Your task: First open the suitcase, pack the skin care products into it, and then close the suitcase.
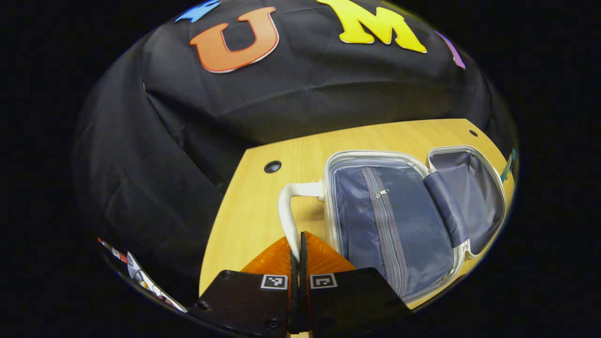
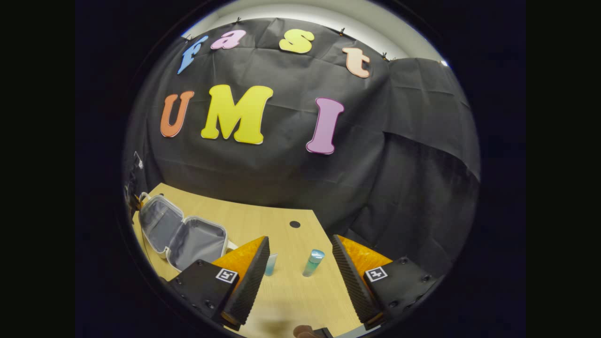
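- Two fingers of my left gripper (image 1: pixel 299 256) are pressed together on the white handle (image 1: pixel 292 212) of the suitcase (image 1: pixel 399 220), with the handle's thin bar pinched between them.
- From that grip the handle runs straight ahead of me, then bends right and joins the near shell's white zipper rim.
- Beyond the handle the suitcase lies wide open on the wooden table (image 1: pixel 263 206), both halves flat and lining up. The near half shows a blue-grey divider with a zip pull and a mesh panel; the far half is an empty lined shell, and a fabric strap bridges the hinge between them.
- In the left gripper view the case's long axis runs from the handle side toward the right edge of the view, across my line of sight.
- My right gripper (image 2: pixel 300 263) is spread wide with nothing between its fingers, hovering above the table.
- Just ahead, between the fingers, a teal skin care tube (image 2: pixel 312 262) lies on the wood, its long axis tilted, cap end pointing away and slightly right.
- A second teal tube (image 2: pixel 271 264) is partly hidden by my left-hand finger, so I cannot quite tell how it lies.
- Farther left in the right gripper view the open suitcase (image 2: pixel 183 234) sits well apart from both tubes.
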`<state>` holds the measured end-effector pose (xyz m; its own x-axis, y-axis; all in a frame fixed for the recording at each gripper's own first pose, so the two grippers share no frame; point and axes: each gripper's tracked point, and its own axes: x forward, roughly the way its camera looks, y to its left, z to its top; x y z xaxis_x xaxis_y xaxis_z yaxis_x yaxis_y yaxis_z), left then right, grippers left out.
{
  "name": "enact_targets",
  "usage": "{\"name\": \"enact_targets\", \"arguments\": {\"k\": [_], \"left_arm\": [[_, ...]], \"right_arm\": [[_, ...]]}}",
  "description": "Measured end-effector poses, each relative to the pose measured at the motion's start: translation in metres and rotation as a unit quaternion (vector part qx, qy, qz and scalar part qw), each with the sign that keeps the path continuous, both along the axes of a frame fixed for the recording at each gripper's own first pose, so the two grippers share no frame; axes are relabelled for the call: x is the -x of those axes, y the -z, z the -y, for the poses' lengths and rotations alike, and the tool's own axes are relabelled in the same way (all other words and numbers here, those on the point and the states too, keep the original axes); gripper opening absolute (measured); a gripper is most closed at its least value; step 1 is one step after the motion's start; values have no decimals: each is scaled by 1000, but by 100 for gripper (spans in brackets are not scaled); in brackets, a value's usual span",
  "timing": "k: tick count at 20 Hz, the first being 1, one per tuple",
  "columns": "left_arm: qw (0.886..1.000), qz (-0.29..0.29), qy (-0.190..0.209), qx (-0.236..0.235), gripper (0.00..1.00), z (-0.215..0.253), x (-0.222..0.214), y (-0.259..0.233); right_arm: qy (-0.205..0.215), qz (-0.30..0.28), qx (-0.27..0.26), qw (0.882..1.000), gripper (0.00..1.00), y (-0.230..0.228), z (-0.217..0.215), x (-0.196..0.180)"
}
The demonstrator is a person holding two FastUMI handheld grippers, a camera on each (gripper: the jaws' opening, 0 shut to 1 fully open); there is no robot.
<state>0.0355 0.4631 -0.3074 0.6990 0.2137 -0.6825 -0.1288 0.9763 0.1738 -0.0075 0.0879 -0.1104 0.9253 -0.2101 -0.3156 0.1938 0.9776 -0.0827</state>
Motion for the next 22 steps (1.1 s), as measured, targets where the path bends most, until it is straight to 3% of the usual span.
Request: {"name": "enact_targets", "arguments": {"k": [6,9,12,13,14,15,16,18,22], "left_arm": [[990,-6,-56,131,6,-2,7,54],[988,16,-70,139,15,-10,6,52],[989,20,-79,122,39,-16,13,50],[989,27,-83,123,41,-15,15,44],[988,33,-87,120,54,-14,18,36],[989,39,-89,114,51,-11,18,28],[989,45,-87,108,63,-6,22,16],[990,60,-73,106,100,14,26,-5],[990,90,-34,107,99,78,23,-52]], "right_arm": [[5,-21,0,1000,80,15,7,-3],[1,-26,-8,1000,80,20,9,0],[-1,-32,0,1000,80,29,17,0],[-3,-33,0,999,80,29,19,-1],[-6,-34,-2,999,80,31,21,-2],[-8,-33,-2,999,80,32,23,-3],[-12,-32,-2,999,80,33,26,-5],[-21,-32,-2,999,80,36,30,-8],[-46,-27,-7,999,80,40,39,-14]]}}
